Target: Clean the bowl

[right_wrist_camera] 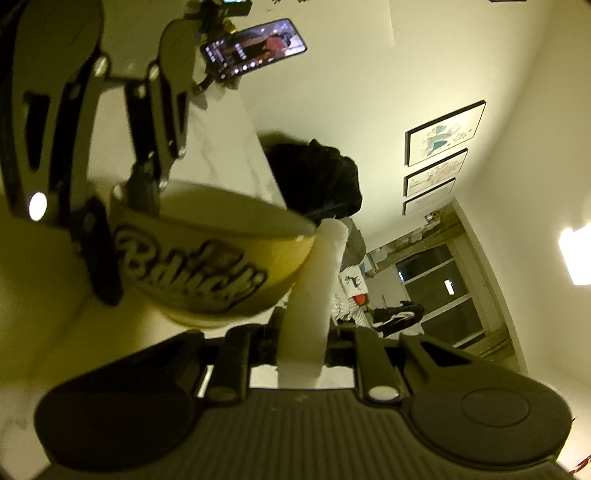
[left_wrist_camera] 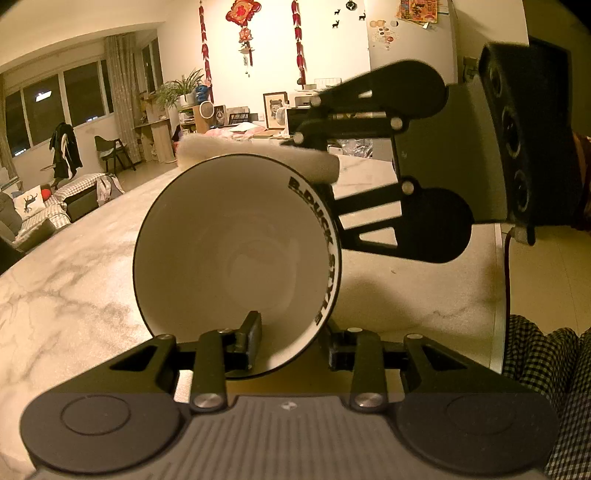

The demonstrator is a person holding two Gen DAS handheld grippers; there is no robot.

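The bowl (left_wrist_camera: 236,258) is held tipped on its side above the marble table (left_wrist_camera: 74,280), its white inside facing the left wrist camera. The left gripper (left_wrist_camera: 291,343) pinches the lower rim, one finger inside the bowl and one outside on the yellow wall. The right gripper (right_wrist_camera: 301,360) is pressed together on a white sponge strip (right_wrist_camera: 314,295), whose far end lies against the bowl's upper rim.

To do this wipe well, I would judge the main thing is a steady hold on the bowl — the grip takes only a narrow bite of rim, so hard sideways pressure from the sponge could twist the bowl loose. Better to sweep along the rim and then down into the hollow with light, even pressure, keeping the sponge flat against the glaze rather than on its edge.

The table runs pale and grey-veined toward a living room: dark windows (left_wrist_camera: 55,107) with curtains (night outside, it seems), red hanging decorations (left_wrist_camera: 242,22) on the far wall, a chair (left_wrist_camera: 114,151), a potted plant (left_wrist_camera: 181,88). From the right wrist view, framed pictures (right_wrist_camera: 443,155) hang on a wall and a phone (right_wrist_camera: 255,48) stands lit beyond the bowl.
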